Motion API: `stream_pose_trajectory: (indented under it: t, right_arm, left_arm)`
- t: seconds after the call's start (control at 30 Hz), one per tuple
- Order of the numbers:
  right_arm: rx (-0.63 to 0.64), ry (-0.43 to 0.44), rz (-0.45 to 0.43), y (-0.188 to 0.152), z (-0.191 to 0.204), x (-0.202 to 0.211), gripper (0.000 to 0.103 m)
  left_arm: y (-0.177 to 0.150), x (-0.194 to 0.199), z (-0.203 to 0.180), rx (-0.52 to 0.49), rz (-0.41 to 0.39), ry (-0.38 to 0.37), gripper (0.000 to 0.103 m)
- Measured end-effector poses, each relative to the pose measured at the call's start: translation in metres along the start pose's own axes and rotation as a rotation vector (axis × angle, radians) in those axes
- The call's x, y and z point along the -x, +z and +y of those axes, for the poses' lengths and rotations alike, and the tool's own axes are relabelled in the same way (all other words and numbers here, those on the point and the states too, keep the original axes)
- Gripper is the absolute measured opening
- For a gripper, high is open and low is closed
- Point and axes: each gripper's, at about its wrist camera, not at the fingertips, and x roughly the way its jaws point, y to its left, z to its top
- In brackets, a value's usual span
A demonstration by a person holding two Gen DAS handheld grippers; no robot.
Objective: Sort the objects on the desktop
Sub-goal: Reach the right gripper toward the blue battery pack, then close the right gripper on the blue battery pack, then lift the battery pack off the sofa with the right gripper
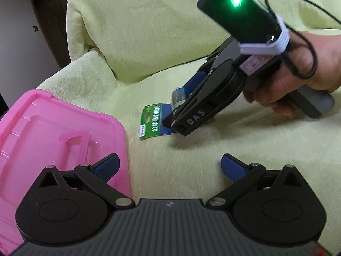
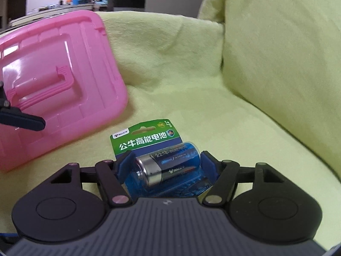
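Observation:
A battery pack (image 2: 149,138), a green card with one blue battery under a clear blister, lies on the yellow-green sofa cover. My right gripper (image 2: 166,155) is shut on it, blue pads pressed against both sides of the blister. In the left wrist view the same battery pack (image 1: 151,119) pokes out ahead of the right gripper (image 1: 173,108), which a hand (image 1: 298,79) holds. My left gripper (image 1: 169,160) is open and holds nothing. Its left finger hangs over the edge of a closed pink plastic box (image 1: 64,128).
The pink box (image 2: 53,74) has its lid on and a handle folded flat; it sits left of the battery pack. A left gripper finger (image 2: 23,123) reaches over it. Sofa back cushions (image 2: 277,53) rise behind and to the right. A cluttered shelf stands far behind.

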Motion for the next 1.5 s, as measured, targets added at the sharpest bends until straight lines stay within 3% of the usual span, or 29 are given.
stream_pose_trajectory:
  t: [0.17,0.27,0.43,0.57,0.73,0.83,1.27,1.5]
  right_arm:
    - [-0.182,-0.006,0.138,0.001,-0.007,0.024,0.064]
    - [-0.192,0.033,0.146,-0.007,-0.003,0.044,0.064]
    - [-0.024,-0.012,0.067,-0.026,0.018,0.074,0.062]
    - [0.083,-0.033,-0.002,-0.027,0.025,0.070,0.063]
    - [0.243,-0.037,-0.024,-0.030,0.039,0.060,0.066]
    - [0.251,-0.049,-0.010,-0.031,0.039,0.061,0.065]
    - [0.040,0.059,0.005,-0.038,0.008,0.052,0.066]
    - [-0.190,0.007,0.164,-0.029,0.000,0.069,0.066]
  left_arm:
    - [-0.001,0.001,-0.001,0.007,0.004,-0.019,0.102]
    - [-0.001,0.003,-0.003,0.006,0.003,-0.044,0.102]
    - [-0.003,0.002,-0.004,-0.005,0.014,-0.082,0.102]
    - [-0.003,0.002,-0.006,-0.007,0.015,-0.093,0.102]
    - [-0.002,-0.001,-0.005,0.000,0.018,-0.104,0.102]
    - [-0.001,-0.002,-0.008,-0.010,0.019,-0.100,0.102]
    - [-0.001,-0.002,-0.009,-0.015,0.019,-0.108,0.102]
    - [0.000,-0.001,-0.011,-0.013,0.024,-0.103,0.102]
